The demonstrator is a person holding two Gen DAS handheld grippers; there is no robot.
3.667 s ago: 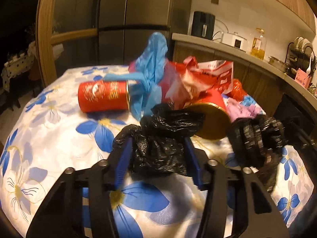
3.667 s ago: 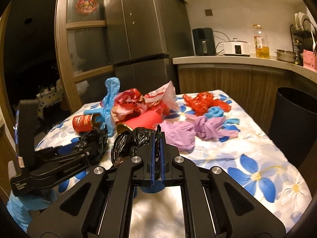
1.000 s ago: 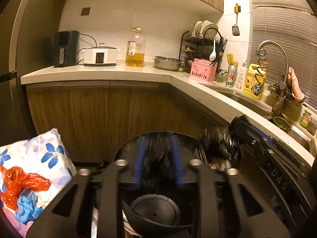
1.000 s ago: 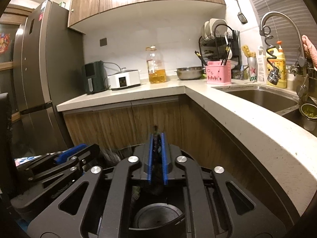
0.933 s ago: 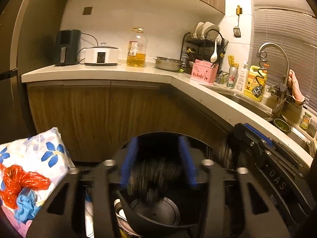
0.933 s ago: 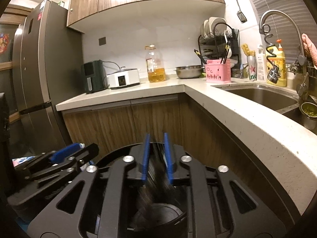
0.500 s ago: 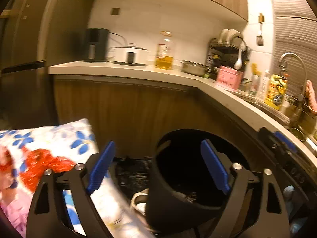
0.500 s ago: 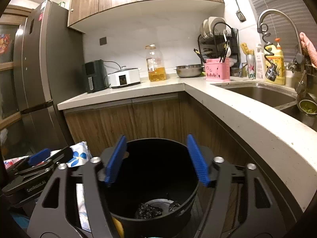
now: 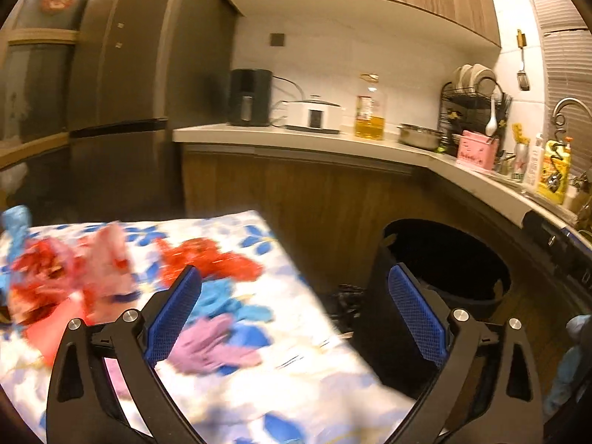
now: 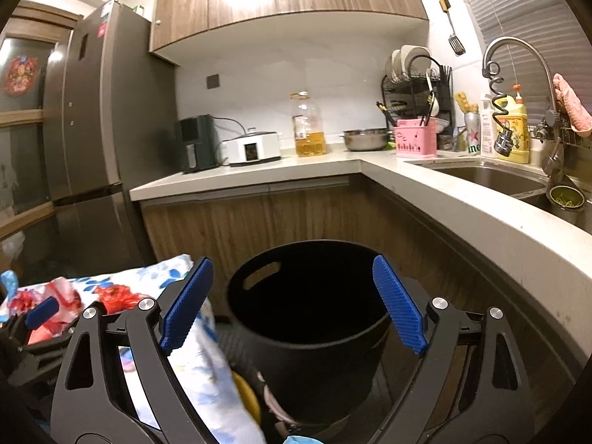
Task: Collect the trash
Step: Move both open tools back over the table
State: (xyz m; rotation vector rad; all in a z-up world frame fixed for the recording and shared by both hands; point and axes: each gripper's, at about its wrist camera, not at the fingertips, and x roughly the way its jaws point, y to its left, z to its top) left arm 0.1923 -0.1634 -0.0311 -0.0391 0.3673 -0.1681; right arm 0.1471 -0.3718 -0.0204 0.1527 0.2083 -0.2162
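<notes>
1. The left gripper (image 9: 294, 318) had its blue-padded jaws spread wide and still parting, with nothing held between them; they framed the corner of the table and the side of the bin.
2. The right gripper (image 10: 292, 305) also had its jaws far apart and opening, empty, with the bin's mouth showing in the gap between them.
3. Just beyond the left gripper lay the table (image 9: 296, 381) under a white cloth printed with blue flowers; the view of it was blurred.
4. On the cloth nearest the left jaw lay a purple glove (image 9: 211, 344), with a blue glove (image 9: 229, 303) just behind it.
5. Farther back on the cloth sat a crumpled red bag (image 9: 207, 259), and to its left a heap of red and pink wrappers (image 9: 70, 273); a blue scrap (image 9: 16, 225) stood up at the far left edge.
6. The black bin (image 10: 307, 318) stood on the floor just beside the table's corner, between the table and the cabinets; its inside was too dark to make out.
7. A bit of black plastic (image 9: 346, 296) showed low down in the gap between table and bin.
8. Behind the bin ran the wooden cabinets under a pale counter (image 10: 296, 170), which turned a corner toward the sink (image 10: 492, 179).
9. On the counter stood a dark appliance (image 10: 196, 144), a white cooker (image 10: 253, 148), an oil bottle (image 10: 309, 125), a steel bowl (image 10: 364, 138), and a pink holder (image 10: 414, 142).
10. The refrigerator (image 10: 92, 129) stood at the far left.
</notes>
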